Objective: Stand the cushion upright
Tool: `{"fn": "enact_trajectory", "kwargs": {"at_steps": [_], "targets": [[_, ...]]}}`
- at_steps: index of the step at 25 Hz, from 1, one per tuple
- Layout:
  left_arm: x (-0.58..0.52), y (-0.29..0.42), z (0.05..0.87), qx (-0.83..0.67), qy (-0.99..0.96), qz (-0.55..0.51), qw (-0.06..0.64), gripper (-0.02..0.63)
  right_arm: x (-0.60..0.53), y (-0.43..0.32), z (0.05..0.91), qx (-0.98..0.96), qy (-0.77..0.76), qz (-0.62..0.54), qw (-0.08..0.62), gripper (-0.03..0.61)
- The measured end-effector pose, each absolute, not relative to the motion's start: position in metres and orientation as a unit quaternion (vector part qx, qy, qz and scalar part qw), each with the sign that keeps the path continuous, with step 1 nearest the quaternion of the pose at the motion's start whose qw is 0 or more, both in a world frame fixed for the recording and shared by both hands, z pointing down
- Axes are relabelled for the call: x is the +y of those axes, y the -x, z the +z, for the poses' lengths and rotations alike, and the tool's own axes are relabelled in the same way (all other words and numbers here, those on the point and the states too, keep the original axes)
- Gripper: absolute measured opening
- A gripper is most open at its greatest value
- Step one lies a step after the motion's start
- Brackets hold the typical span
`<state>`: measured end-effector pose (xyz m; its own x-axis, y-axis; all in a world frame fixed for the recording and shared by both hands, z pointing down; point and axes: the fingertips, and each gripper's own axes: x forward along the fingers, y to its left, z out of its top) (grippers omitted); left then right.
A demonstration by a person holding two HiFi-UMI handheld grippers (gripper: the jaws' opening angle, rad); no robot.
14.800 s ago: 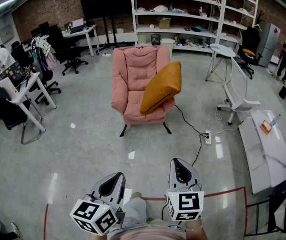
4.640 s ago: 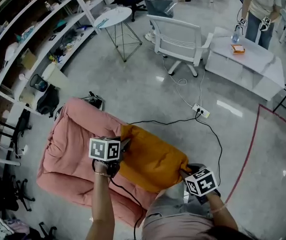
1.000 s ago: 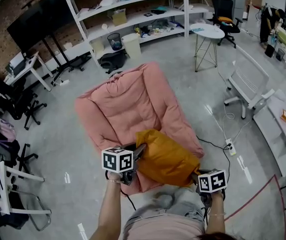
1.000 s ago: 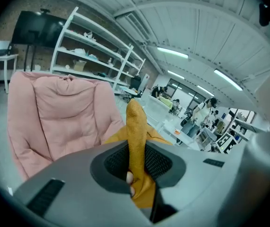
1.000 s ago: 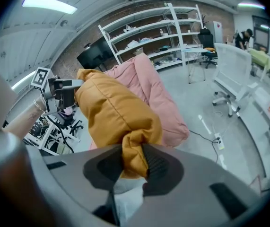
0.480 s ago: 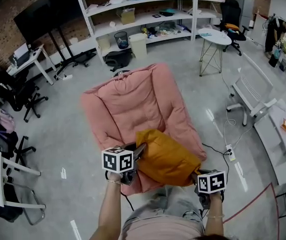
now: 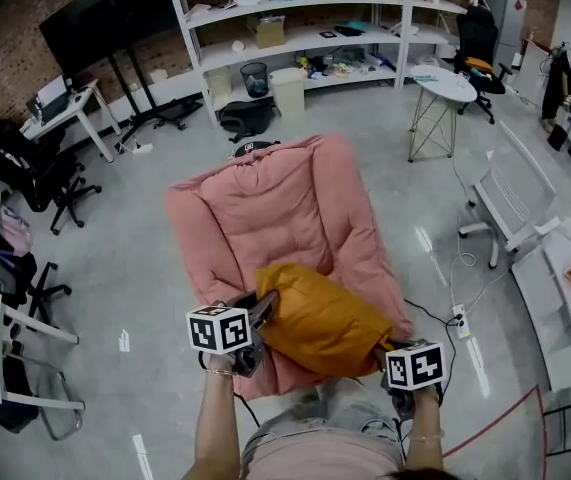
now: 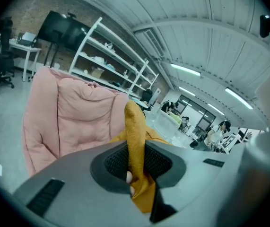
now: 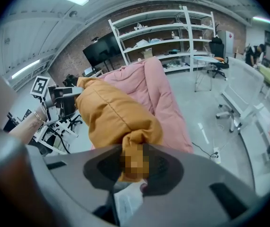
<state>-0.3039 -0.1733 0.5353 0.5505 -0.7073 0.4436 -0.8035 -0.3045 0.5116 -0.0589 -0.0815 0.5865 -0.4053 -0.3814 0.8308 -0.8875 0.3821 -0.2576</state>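
An orange cushion [image 7: 320, 318] hangs over the front of the seat of a pink armchair [image 7: 265, 213], held between both grippers. My left gripper [image 7: 263, 310] is shut on the cushion's left corner; in the left gripper view the orange corner [image 8: 135, 141] stands pinched between the jaws. My right gripper [image 7: 380, 353] is shut on the cushion's right corner, and in the right gripper view the bunched fabric [image 9: 134, 145] sits in the jaws with the cushion [image 9: 111, 115] stretching away toward the chair [image 9: 151, 89].
White shelving [image 7: 305, 28] lines the back wall, with a bin [image 7: 255, 78] and a box below it. A white chair [image 7: 510, 203] and a round side table [image 7: 445, 86] stand to the right. A power strip [image 7: 460, 318] and cable lie on the floor by the armchair. Office chairs [image 7: 25, 168] are at the left.
Both grippers, still closed on the cushion, have shifted a little to the left with it. The view has turned so the armchair sits more centred.
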Motion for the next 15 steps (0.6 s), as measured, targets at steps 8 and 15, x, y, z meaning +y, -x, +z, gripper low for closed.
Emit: {"fn": "enact_trajectory", "kwargs": {"at_steps": [8,15], "targets": [[-0.2,0.306,0.536,-0.492,-0.792,0.079,0.352,0.067,-0.121,0.057,0.585,-0.756,-0.412,0.363,0.357,0.107],[-0.219,0.31,0.532,-0.519,-0.779,0.1,0.338,0.067,-0.15,0.058,0.579,-0.762,-0.41,0.365,0.343,0.107]]}}
